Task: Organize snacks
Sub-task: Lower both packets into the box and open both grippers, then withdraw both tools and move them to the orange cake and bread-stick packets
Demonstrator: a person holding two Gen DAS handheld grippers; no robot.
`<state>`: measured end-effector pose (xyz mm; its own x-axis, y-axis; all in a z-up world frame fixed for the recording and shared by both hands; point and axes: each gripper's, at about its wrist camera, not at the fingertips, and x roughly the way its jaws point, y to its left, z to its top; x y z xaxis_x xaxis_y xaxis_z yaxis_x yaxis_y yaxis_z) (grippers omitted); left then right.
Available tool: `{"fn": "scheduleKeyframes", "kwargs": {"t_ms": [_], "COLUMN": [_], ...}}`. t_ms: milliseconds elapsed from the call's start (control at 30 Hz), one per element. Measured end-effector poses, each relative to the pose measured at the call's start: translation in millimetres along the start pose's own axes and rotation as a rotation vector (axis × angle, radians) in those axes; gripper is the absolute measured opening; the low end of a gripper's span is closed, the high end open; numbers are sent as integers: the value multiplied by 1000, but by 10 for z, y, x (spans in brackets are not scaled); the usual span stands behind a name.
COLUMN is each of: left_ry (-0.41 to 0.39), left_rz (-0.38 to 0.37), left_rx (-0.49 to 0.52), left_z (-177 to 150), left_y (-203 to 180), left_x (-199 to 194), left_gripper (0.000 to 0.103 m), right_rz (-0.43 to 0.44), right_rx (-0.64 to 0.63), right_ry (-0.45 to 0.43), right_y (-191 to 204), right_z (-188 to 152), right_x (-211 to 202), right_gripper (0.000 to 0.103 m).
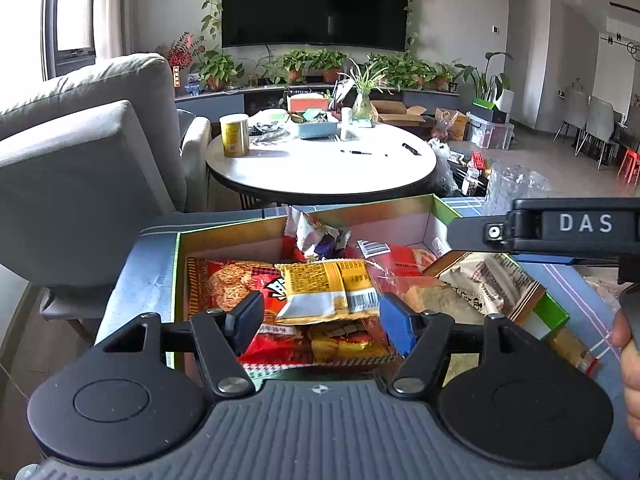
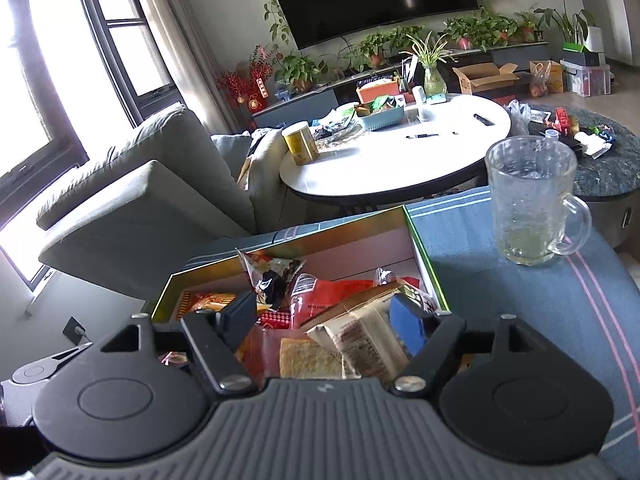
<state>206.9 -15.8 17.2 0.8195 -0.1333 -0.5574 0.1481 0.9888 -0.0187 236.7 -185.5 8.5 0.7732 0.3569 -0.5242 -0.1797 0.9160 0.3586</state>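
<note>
The yellow snack packet [image 1: 328,292] lay atop the heap in the green-rimmed box [image 1: 176,272] on the surface, between the left gripper [image 1: 320,320]'s open jaws; light, crinkly, slippery, best pinched at a sealed edge; the right gripper [image 2: 324,320] hung open over a brown packet [image 2: 360,332].

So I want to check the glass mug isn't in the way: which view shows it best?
The right wrist view: the glass mug stands whole on the blue cloth, handle visible, right of the snack box. In the left wrist view only its upper part shows, cut off by the right gripper.
</note>
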Motion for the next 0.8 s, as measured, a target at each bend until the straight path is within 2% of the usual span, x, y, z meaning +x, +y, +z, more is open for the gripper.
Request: {"fn": "scheduleKeyframes", "kwargs": {"t_ms": [367,633,800], "left_ry": [-43,-29,6], "left_rz": [-2,-19,-75], "left_rx": [-3,-7,40], "left_z": [-75,-270,-430], "left_y": [-4,-88,-293], "left_x": [-460,-716,-746], "left_gripper": [66,68,69], "right_rz": [-18,-14,-13], "right_rx": [-3,23,41], "right_ry": [-23,-29,-28], "right_y": [31,-93,-177], "right_z": [-96,-142,-153], "right_x": [-381,-683,-805], "right_gripper": [80,80,80]}}
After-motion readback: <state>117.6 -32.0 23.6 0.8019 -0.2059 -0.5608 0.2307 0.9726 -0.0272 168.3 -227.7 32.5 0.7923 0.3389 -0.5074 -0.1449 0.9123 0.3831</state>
